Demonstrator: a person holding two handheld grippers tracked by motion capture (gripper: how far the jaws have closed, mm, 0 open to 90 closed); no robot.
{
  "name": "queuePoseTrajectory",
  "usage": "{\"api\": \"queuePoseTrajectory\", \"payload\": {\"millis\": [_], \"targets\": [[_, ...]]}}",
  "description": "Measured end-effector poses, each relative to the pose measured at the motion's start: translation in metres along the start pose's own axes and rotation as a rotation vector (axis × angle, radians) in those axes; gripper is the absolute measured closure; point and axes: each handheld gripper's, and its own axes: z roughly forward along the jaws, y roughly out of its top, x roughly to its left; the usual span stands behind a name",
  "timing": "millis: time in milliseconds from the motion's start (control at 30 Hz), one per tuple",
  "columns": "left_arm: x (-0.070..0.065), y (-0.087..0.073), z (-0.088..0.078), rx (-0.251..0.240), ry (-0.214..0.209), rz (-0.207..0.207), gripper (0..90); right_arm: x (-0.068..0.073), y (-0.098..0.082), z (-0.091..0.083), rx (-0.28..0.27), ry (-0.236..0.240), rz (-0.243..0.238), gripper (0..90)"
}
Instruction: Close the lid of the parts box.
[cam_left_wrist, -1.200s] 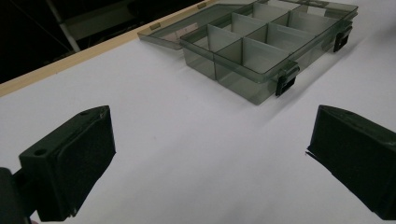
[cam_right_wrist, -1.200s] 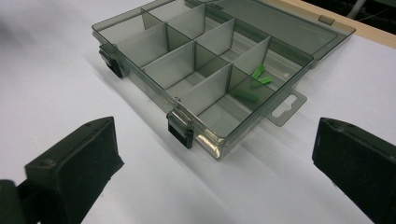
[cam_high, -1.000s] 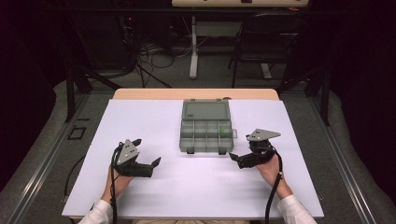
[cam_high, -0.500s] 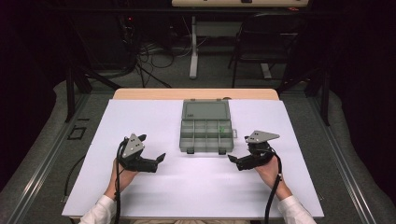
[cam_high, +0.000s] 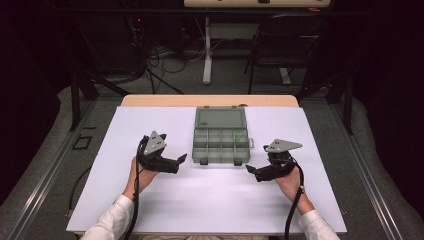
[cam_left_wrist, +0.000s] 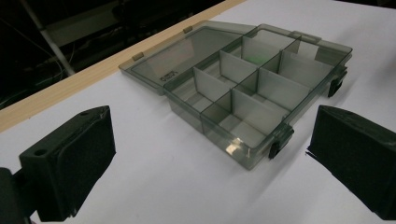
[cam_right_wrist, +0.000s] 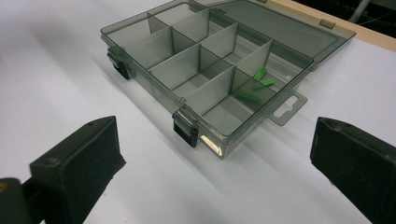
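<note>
Near the far edge of the table (cam_high: 150, 200), about midway between its left and right edges, I see the box (cam_high: 221, 142) lying open, its lid (cam_high: 220, 119) folded flat toward the wooden strip at the back. The box is smoky clear plastic, split into compartments by thin dividers. Two dark latches sit on its near wall; one latch (cam_right_wrist: 185, 129) shows close in the right gripper view, and another latch (cam_left_wrist: 279, 142) shows in the left gripper view. A few small green pieces (cam_right_wrist: 256, 84) lie in a compartment at the box's right end, beside the hang tab (cam_right_wrist: 288, 106) that sticks out from that end.

My left gripper (cam_high: 178, 161) hangs just off the box's near-left corner, apart from it, jaws spread wide with nothing between them. In the left gripper view the two black pads frame the box, which lies ahead and clear of them.

My right gripper (cam_high: 251, 171) hangs near the box's near-right corner, also apart from it, jaws wide and empty. Its camera looks across the near wall toward the green pieces.

Both hands sit low over the white sheet, with cables trailing back toward the near edge. I cannot tell whether either gripper touches the sheet.
</note>
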Motion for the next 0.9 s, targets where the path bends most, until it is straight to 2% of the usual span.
{"api": "queuePoseTrajectory", "payload": {"millis": [200, 400, 667, 900], "targets": [[-0.001, 0.012, 0.013, 0.004, -0.013, 0.004, 0.0, 0.001, 0.001, 0.000, 0.001, -0.002, -0.006, 1.2], [-0.004, 0.020, 0.034, 0.040, -0.034, 0.013, 0.0, -0.002, 0.000, 0.001, 0.003, 0.003, -0.003, 1.2], [-0.010, 0.026, 0.056, 0.080, -0.060, 0.005, 0.0, 0.000, 0.000, 0.005, 0.010, 0.015, -0.006, 1.4], [-0.014, 0.035, 0.073, 0.116, -0.073, 0.036, 0.1, 0.000, -0.001, 0.004, 0.010, 0.019, -0.005, 1.4]]}}
